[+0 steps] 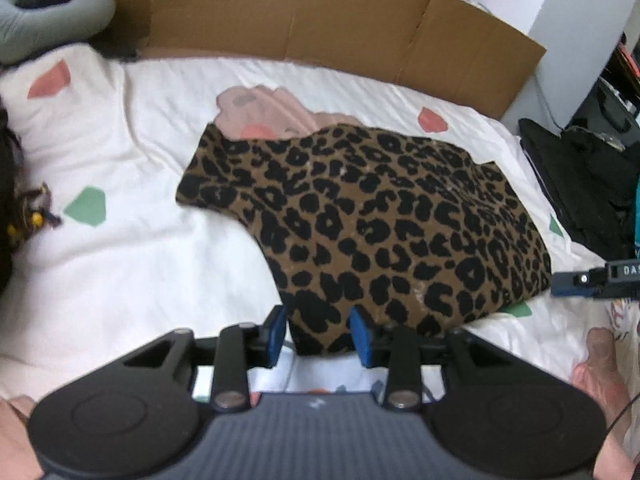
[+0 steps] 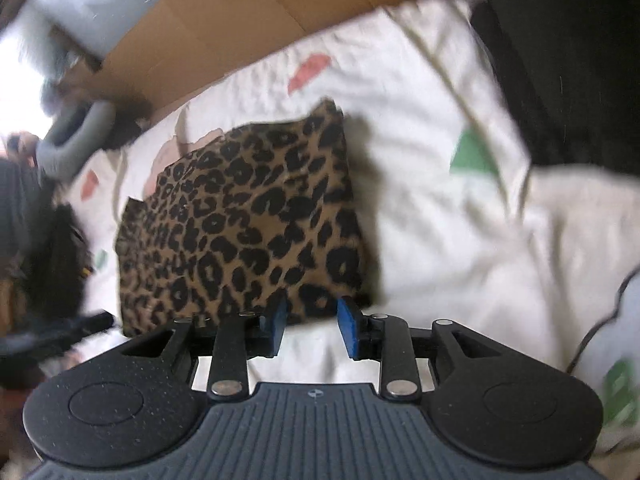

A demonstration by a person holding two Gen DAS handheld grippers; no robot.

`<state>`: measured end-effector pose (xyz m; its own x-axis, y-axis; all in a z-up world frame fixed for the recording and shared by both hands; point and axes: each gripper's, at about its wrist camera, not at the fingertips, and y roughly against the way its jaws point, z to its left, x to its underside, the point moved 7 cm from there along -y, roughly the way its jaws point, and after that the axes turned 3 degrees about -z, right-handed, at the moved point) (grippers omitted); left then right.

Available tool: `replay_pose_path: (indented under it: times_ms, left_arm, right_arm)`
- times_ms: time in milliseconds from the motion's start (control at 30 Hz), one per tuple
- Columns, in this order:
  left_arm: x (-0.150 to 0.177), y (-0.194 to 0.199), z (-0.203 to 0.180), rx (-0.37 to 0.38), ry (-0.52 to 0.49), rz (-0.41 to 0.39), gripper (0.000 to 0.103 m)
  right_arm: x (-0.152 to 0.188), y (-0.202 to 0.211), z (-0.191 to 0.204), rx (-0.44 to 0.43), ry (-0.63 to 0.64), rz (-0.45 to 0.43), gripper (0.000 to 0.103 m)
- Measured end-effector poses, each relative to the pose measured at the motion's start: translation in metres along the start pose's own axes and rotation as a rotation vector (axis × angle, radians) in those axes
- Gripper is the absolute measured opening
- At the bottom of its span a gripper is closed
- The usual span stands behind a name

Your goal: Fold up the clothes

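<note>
White bedding (image 1: 132, 264) printed with scattered red and green patches covers the bed on which we work, with one brown cardboard sheet (image 1: 320, 12) standing along its far edge. We count one leopard-print garment (image 1: 380, 220), folded into a thick bundle near the middle of the bedding, and one pile of black clothing (image 1: 584, 184) at the bed's right edge. Our left gripper (image 1: 320, 330) is spread wide, its two blue pads flanking the bundle's near corner without pinching it. Our right gripper (image 2: 312, 326) also stands wide open at the bundle's near edge, gripping nothing. One grey curved cushion (image 1: 52, 20) lies at far left. The right wrist view is motion-blurred.
</note>
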<state>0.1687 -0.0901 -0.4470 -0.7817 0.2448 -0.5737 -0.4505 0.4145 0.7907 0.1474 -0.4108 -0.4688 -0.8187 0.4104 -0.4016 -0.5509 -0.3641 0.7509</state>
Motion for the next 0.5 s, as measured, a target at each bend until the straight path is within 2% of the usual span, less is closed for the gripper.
replay_pose_path:
  times_ms: [200,400,500]
  left_arm:
    - [0.016,-0.014,0.012,0.056,0.127,0.075,0.038]
    - [0.017,-0.016,0.016,0.078,0.182,0.073,0.039]
    - [0.017,-0.018,0.017,0.093,0.208,0.071,0.039]
  right_arm:
    - [0.007,-0.01,-0.015,-0.07,-0.174,-0.002,0.047]
    - [0.003,-0.023,-0.036,-0.141,-0.375,-0.027,0.046]
    - [0.001,-0.026,-0.041,-0.17,-0.426,-0.031,0.045]
